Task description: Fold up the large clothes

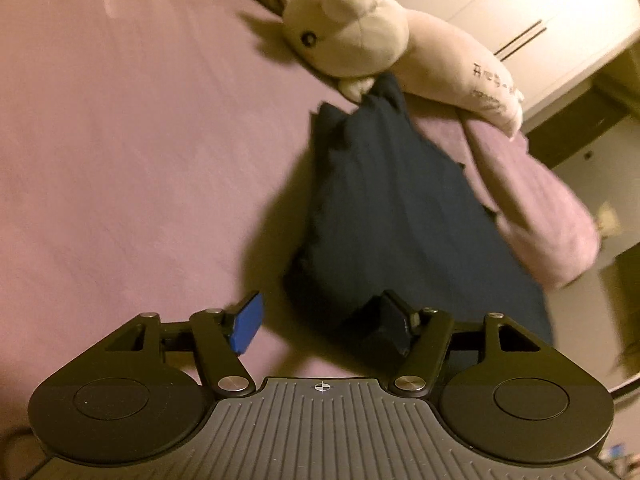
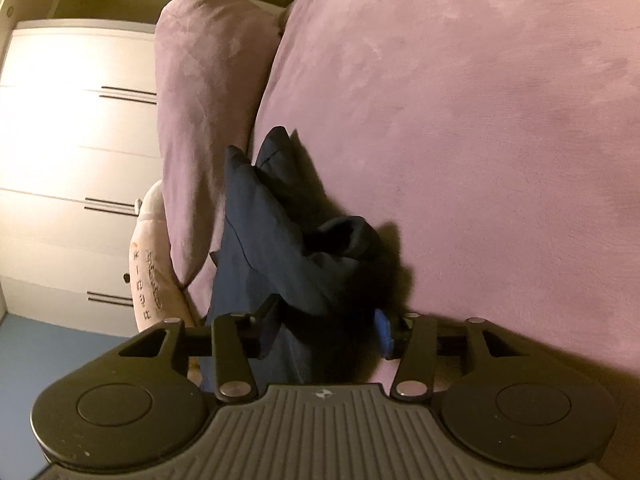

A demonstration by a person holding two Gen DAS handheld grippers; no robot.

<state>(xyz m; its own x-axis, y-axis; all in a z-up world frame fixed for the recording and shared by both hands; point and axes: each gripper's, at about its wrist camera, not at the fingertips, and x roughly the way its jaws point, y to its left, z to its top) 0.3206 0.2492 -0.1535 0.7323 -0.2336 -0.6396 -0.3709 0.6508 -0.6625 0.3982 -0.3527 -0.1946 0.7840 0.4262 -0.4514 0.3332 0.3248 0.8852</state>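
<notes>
Left wrist view: dark navy fabric garment (image 1: 400, 200) lies lengthwise on mauve bedsheet (image 1: 120, 140), running away toward far plush rabbit (image 1: 360, 36); left gripper (image 1: 324, 324) spread over its near-left corner, right gripper (image 2: 326, 330) jaws apart astride its bunched near end.

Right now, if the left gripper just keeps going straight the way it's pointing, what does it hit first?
Most likely the dark garment on the purple bed. The left gripper stands open, its right finger already over the cloth's near edge. The plush toy lies beyond. Depth is hard to judge here.
</notes>
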